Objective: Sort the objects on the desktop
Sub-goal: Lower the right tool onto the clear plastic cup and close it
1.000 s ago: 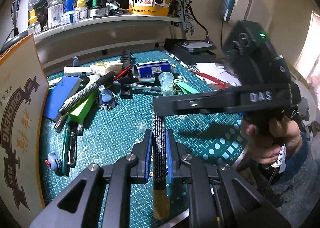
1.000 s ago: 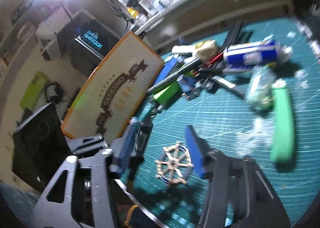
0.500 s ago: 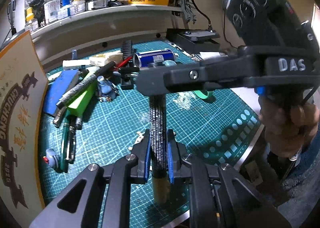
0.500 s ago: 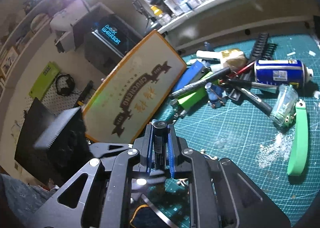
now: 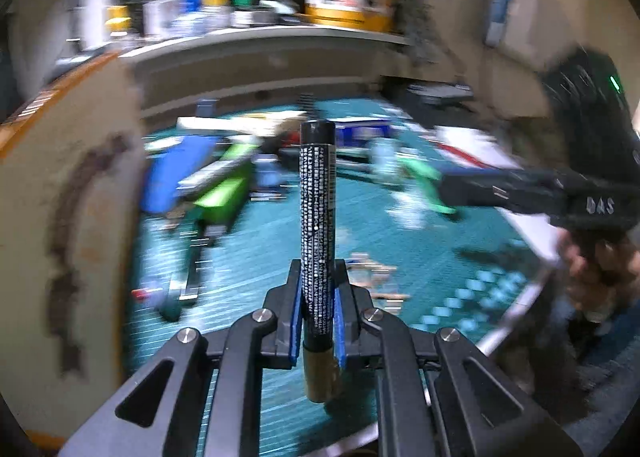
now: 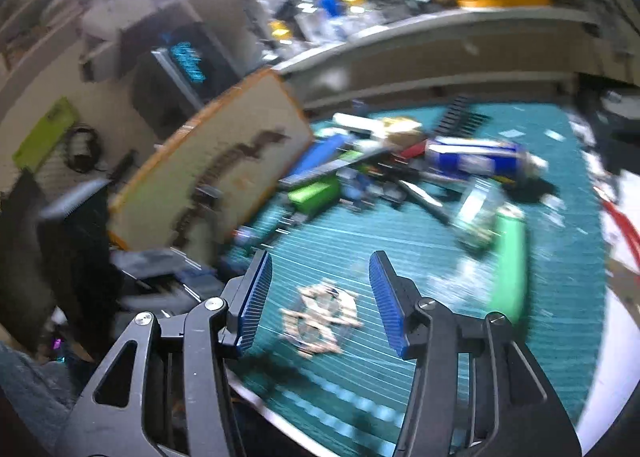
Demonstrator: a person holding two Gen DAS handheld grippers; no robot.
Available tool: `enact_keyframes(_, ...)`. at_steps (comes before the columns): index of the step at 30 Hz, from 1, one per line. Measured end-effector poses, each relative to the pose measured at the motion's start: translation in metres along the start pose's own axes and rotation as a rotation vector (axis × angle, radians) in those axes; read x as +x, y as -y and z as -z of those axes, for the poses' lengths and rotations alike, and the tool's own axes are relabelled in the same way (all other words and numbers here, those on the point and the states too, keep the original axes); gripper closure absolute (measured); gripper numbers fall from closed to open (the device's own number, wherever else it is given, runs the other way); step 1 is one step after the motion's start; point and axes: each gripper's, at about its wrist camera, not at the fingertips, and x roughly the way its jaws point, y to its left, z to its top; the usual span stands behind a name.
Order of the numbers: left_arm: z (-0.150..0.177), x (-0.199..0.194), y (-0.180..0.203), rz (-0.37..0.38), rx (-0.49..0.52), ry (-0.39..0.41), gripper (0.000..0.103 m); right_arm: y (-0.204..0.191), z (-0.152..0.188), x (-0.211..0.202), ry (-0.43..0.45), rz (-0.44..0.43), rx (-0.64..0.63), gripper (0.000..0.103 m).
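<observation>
Between the left claw (image 5: 317,299) pads sits a black marker (image 5: 317,217); only the right view shows the right claw (image 6: 320,289) wide over a wooden wheel (image 6: 320,319).

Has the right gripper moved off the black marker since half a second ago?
Yes. The right gripper has opened and pulled back to the right, now over the wooden wheel on the green mat. The marker remains in the left gripper.
</observation>
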Motion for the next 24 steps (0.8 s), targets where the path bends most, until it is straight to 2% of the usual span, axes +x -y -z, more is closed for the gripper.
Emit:
enact_keyframes(3, 0.001, 0.003, -0.012, -0.082, -0.055, 0.011, 0.09, 0.019, 0.007, -0.005, -0.004, 0.063, 0.036, 0.055)
enact_keyframes(5, 0.001, 0.004, -0.016, -0.115, -0.071, 0.021, 0.09, 0.039, 0.005, -0.001, -0.02, 0.095, 0.119, 0.055)
enact_keyframes(10, -0.002, 0.015, -0.016, -0.103, -0.084, 0.001, 0.09, 0.074, -0.018, 0.006, -0.052, 0.134, 0.282, 0.058)
enact_keyframes(14, -0.002, 0.019, -0.011, -0.078, -0.077, -0.012, 0.09, 0.083, -0.042, 0.016, -0.083, 0.202, 0.292, 0.059)
enact_keyframes(18, -0.004, 0.021, -0.011, -0.071, -0.077, -0.018, 0.09, 0.085, -0.056, 0.033, -0.13, 0.274, 0.269, 0.067)
enact_keyframes(24, -0.007, 0.023, -0.014, -0.059, -0.077, -0.024, 0.09, 0.082, -0.07, 0.053, -0.198, 0.355, 0.222, 0.067)
